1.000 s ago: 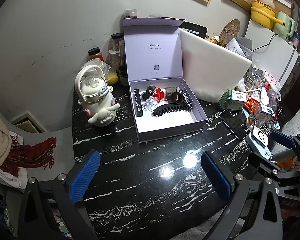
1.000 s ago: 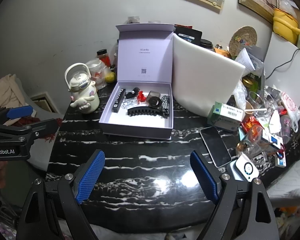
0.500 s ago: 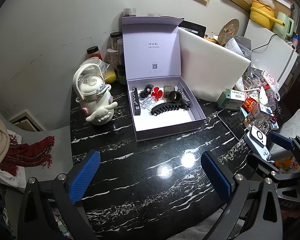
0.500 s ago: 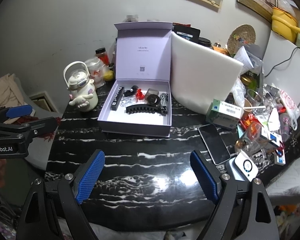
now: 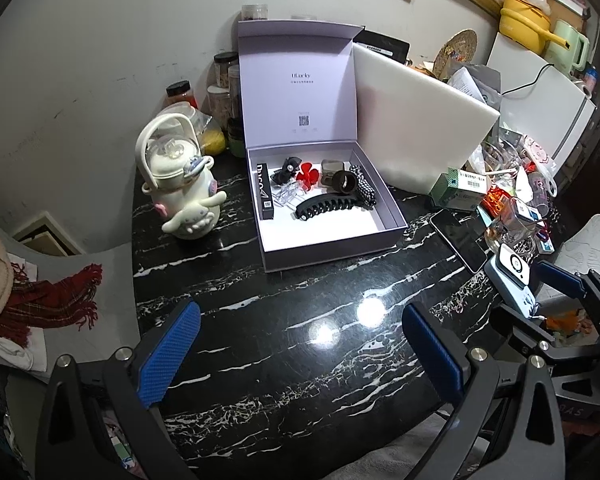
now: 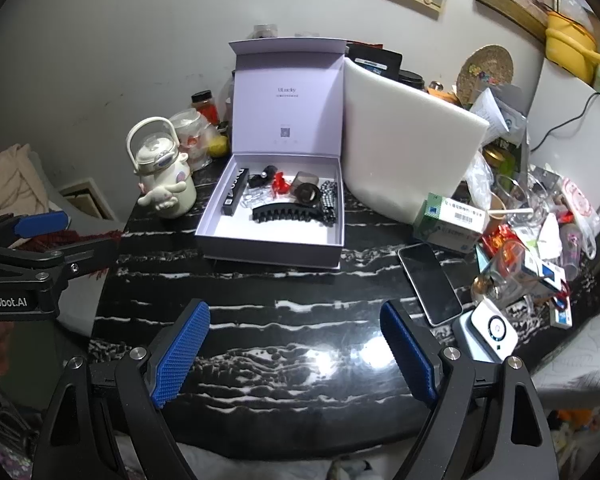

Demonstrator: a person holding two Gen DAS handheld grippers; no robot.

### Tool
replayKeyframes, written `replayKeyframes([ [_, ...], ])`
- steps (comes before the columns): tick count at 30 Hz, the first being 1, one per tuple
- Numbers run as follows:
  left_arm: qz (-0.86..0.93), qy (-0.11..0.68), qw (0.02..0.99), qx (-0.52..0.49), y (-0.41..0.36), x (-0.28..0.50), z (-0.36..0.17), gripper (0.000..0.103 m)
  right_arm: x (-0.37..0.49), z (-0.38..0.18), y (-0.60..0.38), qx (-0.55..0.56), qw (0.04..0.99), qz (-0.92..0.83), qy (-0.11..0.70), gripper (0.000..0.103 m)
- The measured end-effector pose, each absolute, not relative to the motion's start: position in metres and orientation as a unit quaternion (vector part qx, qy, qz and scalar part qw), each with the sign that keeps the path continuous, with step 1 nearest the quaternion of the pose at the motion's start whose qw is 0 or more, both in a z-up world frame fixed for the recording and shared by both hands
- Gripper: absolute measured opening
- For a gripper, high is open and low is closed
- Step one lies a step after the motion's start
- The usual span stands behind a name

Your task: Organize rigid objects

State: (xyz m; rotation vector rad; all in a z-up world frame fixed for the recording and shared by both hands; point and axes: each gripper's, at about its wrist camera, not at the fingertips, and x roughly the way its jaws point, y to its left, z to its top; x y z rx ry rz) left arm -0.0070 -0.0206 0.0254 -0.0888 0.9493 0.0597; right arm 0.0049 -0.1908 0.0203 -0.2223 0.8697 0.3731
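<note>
An open lilac gift box [image 5: 332, 240] [image 6: 268, 246] stands on the black marble table, its lid upright at the back. Inside lie a black claw clip [image 5: 327, 205] [image 6: 286, 213], a red hair clip [image 5: 307, 176], a dark ring-shaped piece [image 5: 344, 181], a checkered band [image 5: 362, 188] and a slim black carton [image 5: 265, 197]. My left gripper [image 5: 300, 344] hovers open over the near table edge, nothing between its fingers. My right gripper [image 6: 294, 346] is open too and empty, just right of the left one.
A white character kettle [image 5: 182, 194] stands left of the box. A white foam slab [image 5: 416, 136] leans behind it on the right. A phone [image 6: 430, 284], a green carton [image 6: 450, 220], a white device [image 6: 494, 332] and several cluttered items crowd the right side. Jars line the wall.
Both views have tilted slightly, so the box sits a little higher in frame. Both grippers stay open and nothing on the table has moved.
</note>
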Motion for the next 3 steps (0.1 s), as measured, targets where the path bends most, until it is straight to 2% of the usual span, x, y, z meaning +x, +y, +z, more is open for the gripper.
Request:
replayKeyframes([
  [3,0.025,0.463,0.885,-0.044,-0.0215,-0.0050,0.0216,0.103,0.0055,0.0170,-0.1918,-0.105,0.882,0.178,0.424,0.088],
])
